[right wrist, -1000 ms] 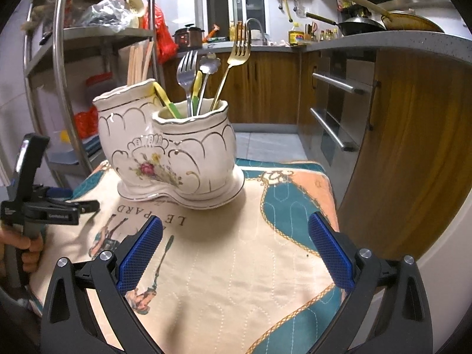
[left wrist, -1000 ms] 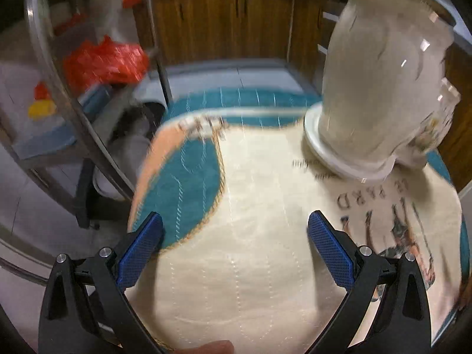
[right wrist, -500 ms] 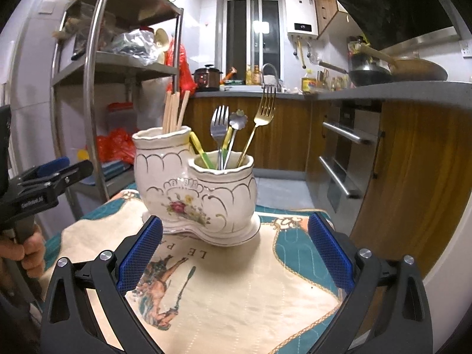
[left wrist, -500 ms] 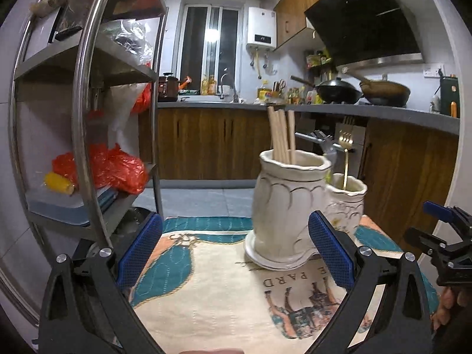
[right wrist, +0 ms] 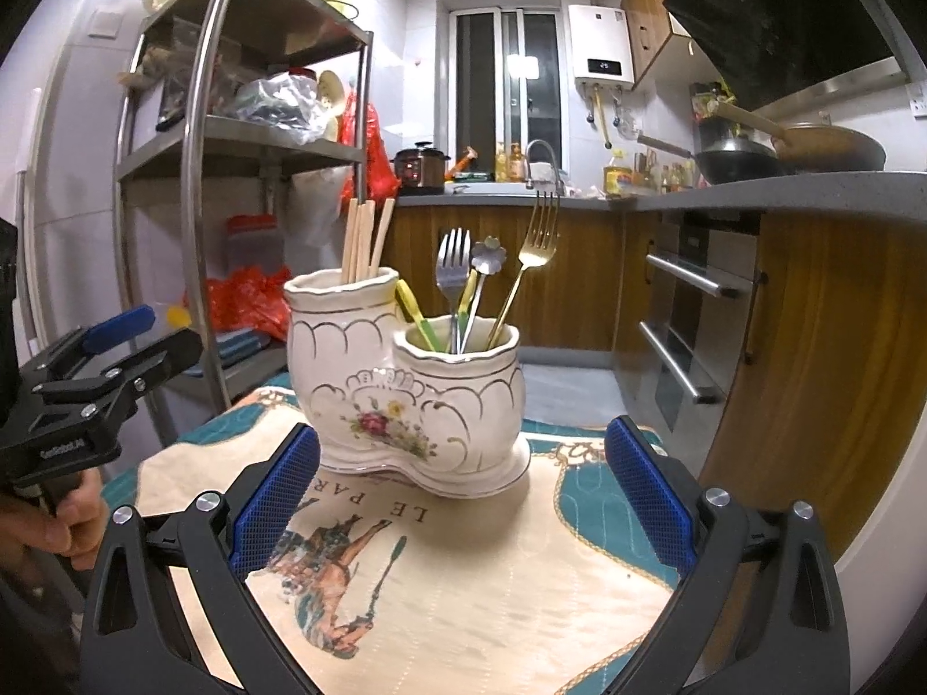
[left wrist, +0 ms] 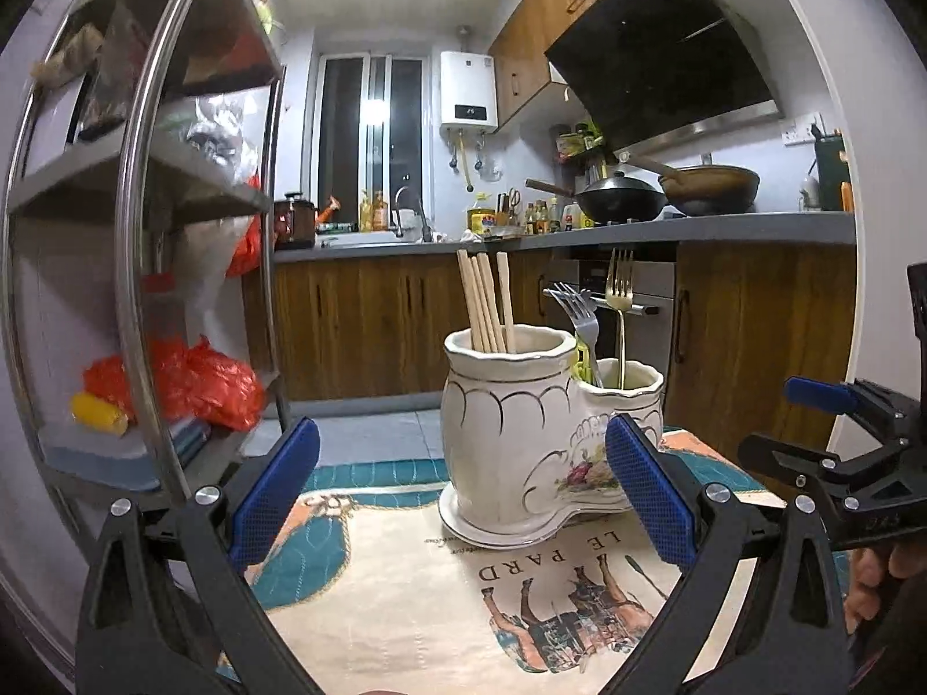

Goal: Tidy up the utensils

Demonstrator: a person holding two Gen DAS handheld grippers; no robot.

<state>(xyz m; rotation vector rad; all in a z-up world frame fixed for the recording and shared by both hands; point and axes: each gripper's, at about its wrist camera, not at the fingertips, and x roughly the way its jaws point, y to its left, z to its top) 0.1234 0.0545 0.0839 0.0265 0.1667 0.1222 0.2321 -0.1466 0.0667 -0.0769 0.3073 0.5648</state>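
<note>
L gripper (left wrist: 460, 495) jaws wide apart, empty | R gripper (right wrist: 460, 495) same, empty | ceramic holder (right wrist: 405, 388) upright on printed cloth (right wrist: 463, 608), ahead of both | chopsticks (right wrist: 365, 240) in tall pot, forks (right wrist: 455, 266) in short pot

A steel shelf rack (right wrist: 203, 145) stands on the left, with red plastic bags (left wrist: 197, 382) on a lower shelf and a clear bag (right wrist: 278, 101) higher up. A window (right wrist: 507, 81) and white water heater (right wrist: 599, 49) fill the far wall. Along the grey counter (left wrist: 666, 231) sit two woks (left wrist: 623, 200) beneath a black hood (left wrist: 660, 52). An oven (right wrist: 683, 318) sits in the wooden cabinets.
</note>
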